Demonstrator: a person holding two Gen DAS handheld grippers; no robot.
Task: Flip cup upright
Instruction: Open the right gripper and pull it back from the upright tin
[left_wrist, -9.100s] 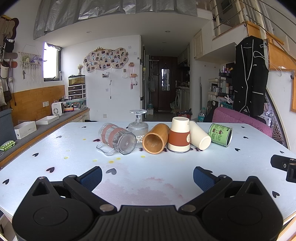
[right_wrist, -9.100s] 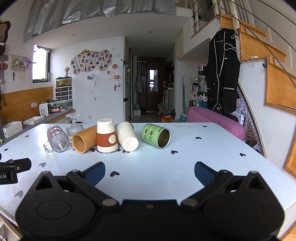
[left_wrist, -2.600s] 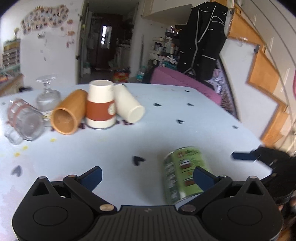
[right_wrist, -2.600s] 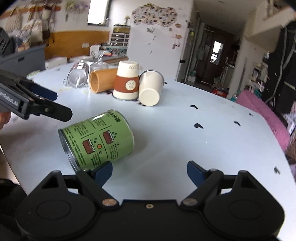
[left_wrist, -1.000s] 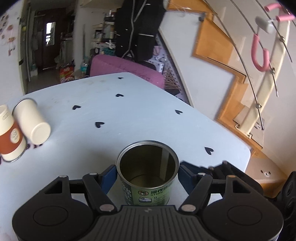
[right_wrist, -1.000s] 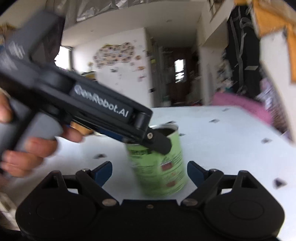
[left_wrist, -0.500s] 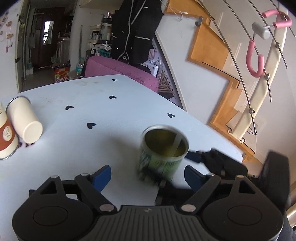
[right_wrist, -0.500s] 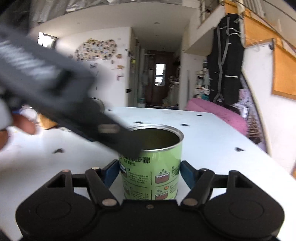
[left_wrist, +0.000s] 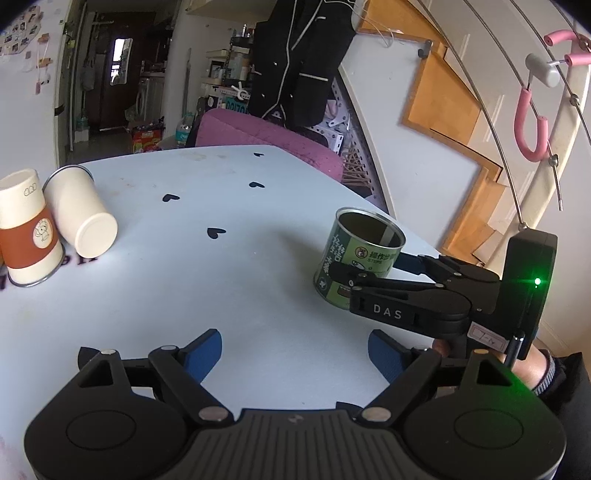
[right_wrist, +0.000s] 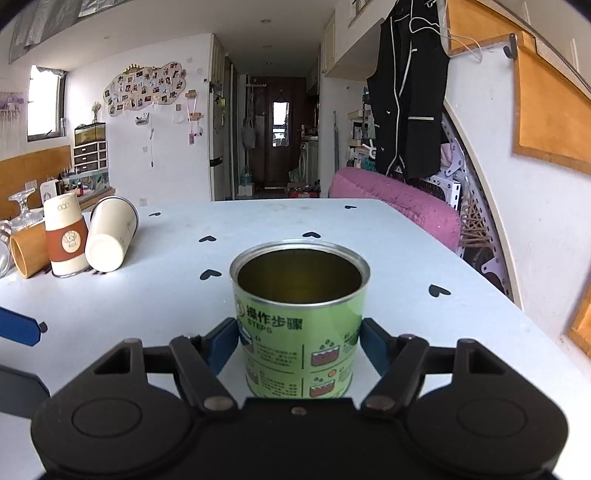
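Observation:
The green tin cup (right_wrist: 300, 317) stands upright on the white table, open mouth up. My right gripper (right_wrist: 299, 341) is shut on it, one blue pad on each side of its lower wall. In the left wrist view the same cup (left_wrist: 364, 254) stands near the table's right edge with the right gripper (left_wrist: 364, 271) clamped around it. My left gripper (left_wrist: 295, 354) is open and empty, pulled back to the left of the cup and apart from it.
A paper cup with a brown sleeve (right_wrist: 65, 240) stands upside down at the far left, a cream cup (right_wrist: 110, 240) lies on its side against it, and a bamboo cup (right_wrist: 27, 251) lies beside them. The table's right edge (right_wrist: 517, 306) is close to the tin.
The left gripper let go of the tin, opened and drew back to the left. The right gripper has closed around the upright tin and holds it.

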